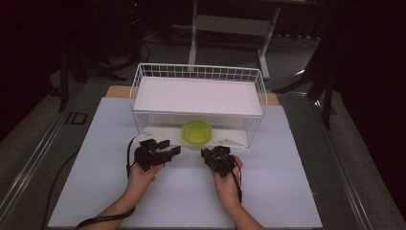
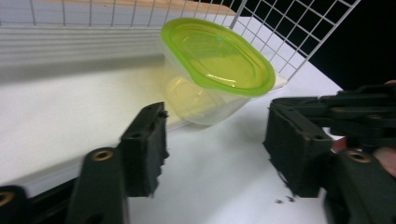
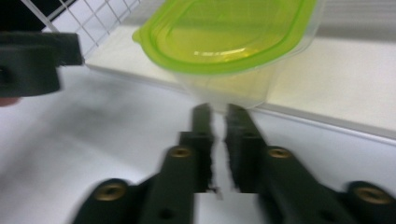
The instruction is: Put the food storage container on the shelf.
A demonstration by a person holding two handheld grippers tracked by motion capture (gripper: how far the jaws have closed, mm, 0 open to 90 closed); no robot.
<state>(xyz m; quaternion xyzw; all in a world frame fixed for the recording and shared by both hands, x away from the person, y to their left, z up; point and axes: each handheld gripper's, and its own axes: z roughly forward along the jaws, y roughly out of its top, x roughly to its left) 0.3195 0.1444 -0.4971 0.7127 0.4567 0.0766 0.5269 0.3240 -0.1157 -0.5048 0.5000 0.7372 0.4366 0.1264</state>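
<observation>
Black jaws fill the bottom of both gripper views. On the left gripper [image 2: 215,149] they stand wide apart with nothing between them; on the right gripper [image 3: 218,140] they are pressed nearly together, a thin slit left, and empty too. From above, both tools sit on the white desk [image 1: 95,191], near its middle, a hand behind each: left gripper [image 1: 174,149], right gripper [image 1: 205,153], close to one another and aimed at the rack.

Just beyond the tips stands a clear plastic tub [image 2: 205,100] with a lime-green lid [image 2: 217,53] snapped on. It rests on the lower board of a white wire rack [image 1: 139,79], at that board's front edge and about midway along it [image 1: 197,132], under the upper white shelf [image 1: 196,96].

My guess is that the tub is light, probably empty, with thin springy walls that will flex and slip under a hard pinch. The lid's rim looks the stiffest part, so taking it across the rim, or squeezing the body gently just below the rim, seems safest. The low shelf overhead leaves little room, so drawing it forward first looks wiser.
</observation>
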